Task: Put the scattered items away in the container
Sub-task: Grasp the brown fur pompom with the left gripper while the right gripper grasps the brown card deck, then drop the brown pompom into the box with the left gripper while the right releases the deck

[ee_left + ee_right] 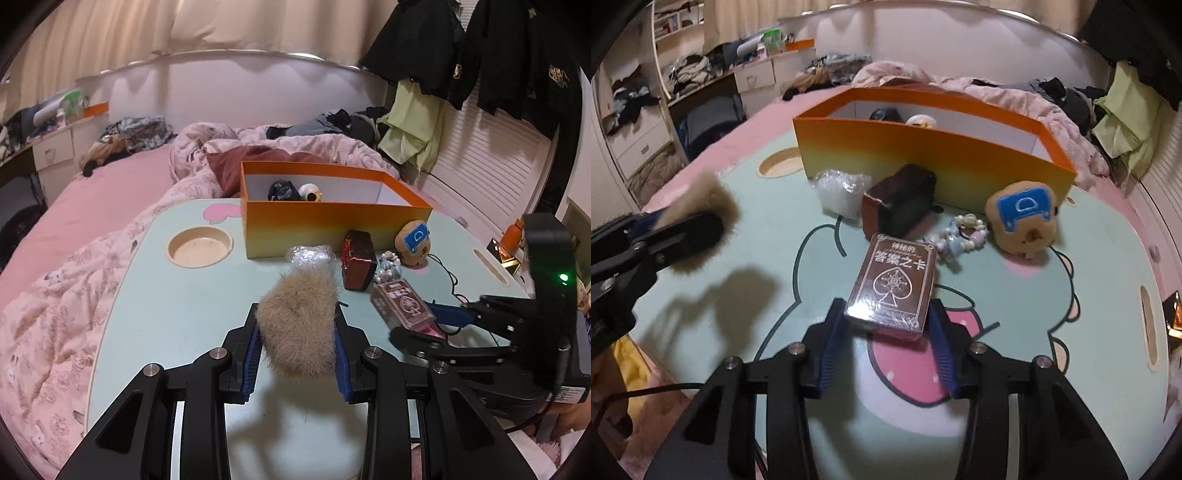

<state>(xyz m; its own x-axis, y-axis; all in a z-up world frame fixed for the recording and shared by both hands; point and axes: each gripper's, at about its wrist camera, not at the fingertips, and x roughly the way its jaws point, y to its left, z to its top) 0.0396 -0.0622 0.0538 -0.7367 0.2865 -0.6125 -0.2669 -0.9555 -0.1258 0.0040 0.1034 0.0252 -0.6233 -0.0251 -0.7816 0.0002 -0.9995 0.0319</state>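
My left gripper [297, 314] is shut on a tan furry pom-pom [297, 325] and holds it above the table; it also shows at the left of the right wrist view [698, 221]. My right gripper [886, 314] is shut on a brown card box [895, 282], seen from the left wrist view [402, 302]. The orange box [332, 221] stands at the table's far side and holds a dark item [282, 190] and a round white toy [310, 192].
On the pale green lap table [166, 295] in front of the box lie a clear plastic bag [840, 190], a dark red box [899, 206], a bead bracelet [964, 230] and a brown plush with a blue patch [1021, 218]. The bed with a pink quilt surrounds the table.
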